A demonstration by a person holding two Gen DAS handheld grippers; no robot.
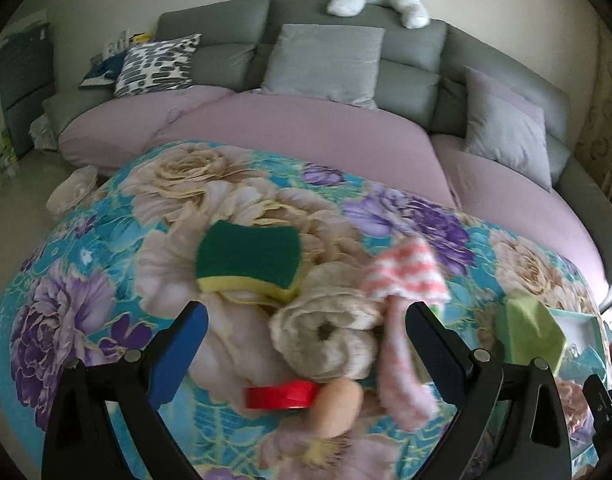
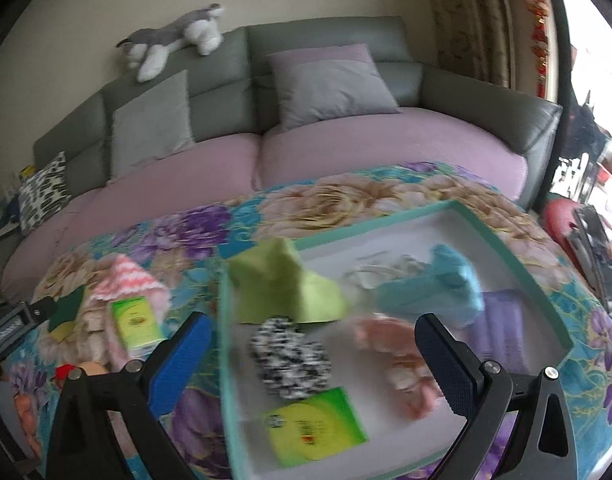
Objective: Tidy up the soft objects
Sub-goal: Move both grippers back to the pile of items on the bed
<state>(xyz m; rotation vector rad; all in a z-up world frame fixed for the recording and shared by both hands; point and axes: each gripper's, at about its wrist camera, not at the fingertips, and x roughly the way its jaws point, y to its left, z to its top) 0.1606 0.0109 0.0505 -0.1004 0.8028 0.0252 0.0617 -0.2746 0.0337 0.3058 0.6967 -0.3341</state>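
My left tool [image 1: 306,328] hung over the flowered bench [image 1: 86,280] with its jaws spread wide and nothing between them. Directly ahead and between the jaw lines lay a beige furry roll [image 1: 326,336], its hollow end facing the tool, so its long axis ran roughly away from me. A green and yellow sponge [image 1: 250,262] lay just beyond it to the left, its long side set across my line of approach. A pink and white cloth [image 1: 402,320] draped against the roll on the right, touching it, and ran toward me along the right jaw. A red tape ring [image 1: 282,396] lay nearer than the roll.

My right tool [image 2: 312,348] was likewise spread and empty, poised over the teal-rimmed box [image 2: 506,248], which already held a blue cloth [image 2: 434,292], a speckled ball [image 2: 290,360] and other soft pieces. The box lay well to the right of the loose pile. I judged the left tool nearer to the roll, and that a straight descent should have straddled it across its short axis.
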